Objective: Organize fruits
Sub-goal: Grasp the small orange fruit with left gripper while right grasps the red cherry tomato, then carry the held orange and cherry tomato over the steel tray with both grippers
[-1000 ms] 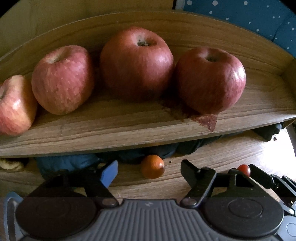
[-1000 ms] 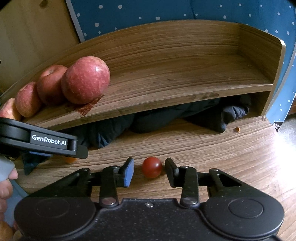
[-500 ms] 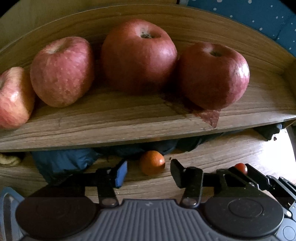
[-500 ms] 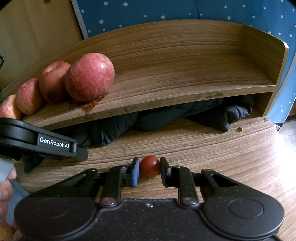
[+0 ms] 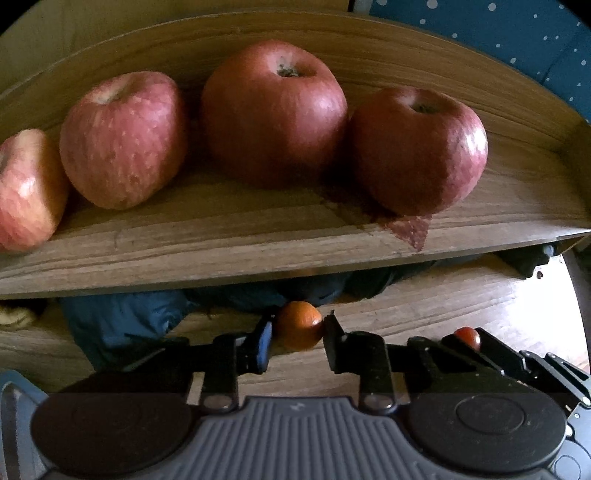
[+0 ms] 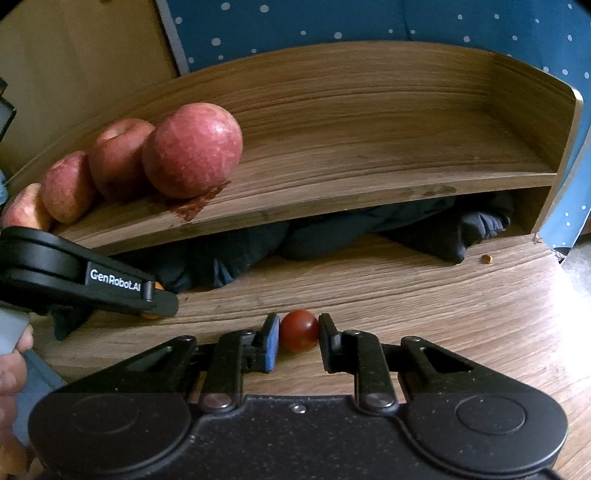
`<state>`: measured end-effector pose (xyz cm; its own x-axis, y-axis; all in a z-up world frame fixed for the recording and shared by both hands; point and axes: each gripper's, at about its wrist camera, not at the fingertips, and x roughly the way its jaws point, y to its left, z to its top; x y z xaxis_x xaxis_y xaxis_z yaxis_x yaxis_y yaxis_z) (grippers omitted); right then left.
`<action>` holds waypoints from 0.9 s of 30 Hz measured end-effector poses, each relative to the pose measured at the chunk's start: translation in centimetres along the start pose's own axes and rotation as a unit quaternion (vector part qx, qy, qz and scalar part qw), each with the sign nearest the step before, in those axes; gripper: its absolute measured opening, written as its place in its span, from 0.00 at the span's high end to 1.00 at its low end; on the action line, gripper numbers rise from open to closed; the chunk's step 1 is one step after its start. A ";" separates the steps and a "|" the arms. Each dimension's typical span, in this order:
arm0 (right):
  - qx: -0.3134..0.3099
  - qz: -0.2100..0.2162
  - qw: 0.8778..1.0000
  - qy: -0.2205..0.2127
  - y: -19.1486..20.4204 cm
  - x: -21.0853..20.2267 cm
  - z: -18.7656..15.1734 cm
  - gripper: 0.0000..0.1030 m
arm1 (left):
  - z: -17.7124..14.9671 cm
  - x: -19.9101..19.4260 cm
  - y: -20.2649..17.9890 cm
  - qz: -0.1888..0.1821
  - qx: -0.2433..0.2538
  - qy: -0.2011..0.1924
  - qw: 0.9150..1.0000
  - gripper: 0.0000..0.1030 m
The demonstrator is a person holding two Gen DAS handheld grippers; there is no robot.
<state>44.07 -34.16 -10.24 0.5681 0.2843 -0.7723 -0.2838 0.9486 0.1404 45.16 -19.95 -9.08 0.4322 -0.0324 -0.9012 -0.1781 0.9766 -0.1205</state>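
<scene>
My left gripper (image 5: 298,326) clasps the small round orange citrus fruit (image 5: 299,325) on the wooden surface (image 6: 424,295); my right gripper (image 6: 298,330) pinches the small red tomato (image 6: 298,330) (thin-skinned, light, squashable), so I'd squeeze gently across their middles.

A home setting was suggested: a wood-grain desk (image 6: 424,295) carried a low curved shelf (image 6: 369,122), dark clothing (image 6: 369,229) was stuffed beneath it, and a blue, white-dotted fabric (image 6: 332,22) was hung behind beside a pale wall (image 6: 74,55).
</scene>
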 end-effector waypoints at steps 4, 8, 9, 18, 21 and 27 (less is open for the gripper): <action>-0.005 0.007 1.000 0.000 0.4 -0.3 -0.1 0.77 | 0.0 0.0 0.5 -0.006 0.003 -0.001 1.000 0.70; -0.009 0.015 1.000 0.001 0.8 -0.6 -0.4 0.77 | -0.2 -0.6 1.0 -0.011 0.006 -0.002 1.000 0.70; -0.010 0.016 1.000 0.001 1.0 -0.7 -0.4 0.77 | -0.3 -0.7 1.1 -0.012 0.006 -0.003 1.000 0.70; -0.028 0.027 0.999 -0.007 2.3 -2.5 -1.1 0.77 | -1.6 -2.6 2.8 -0.017 -0.003 -0.013 1.000 0.70; -0.035 0.031 0.999 -0.010 2.9 -3.3 -1.5 0.77 | -2.0 -3.2 3.4 -0.018 -0.008 -0.018 1.000 0.70; -0.044 0.042 0.998 -0.014 3.9 -4.6 -2.2 0.77 | -3.3 -4.6 5.2 -0.020 -0.019 -0.026 0.999 0.70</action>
<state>38.66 -32.04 -7.52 0.5612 0.3666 -0.7420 -0.3967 0.9060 0.1477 39.31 -15.45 -6.98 0.4842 -0.0597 -0.8729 -0.1921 0.9661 -0.1726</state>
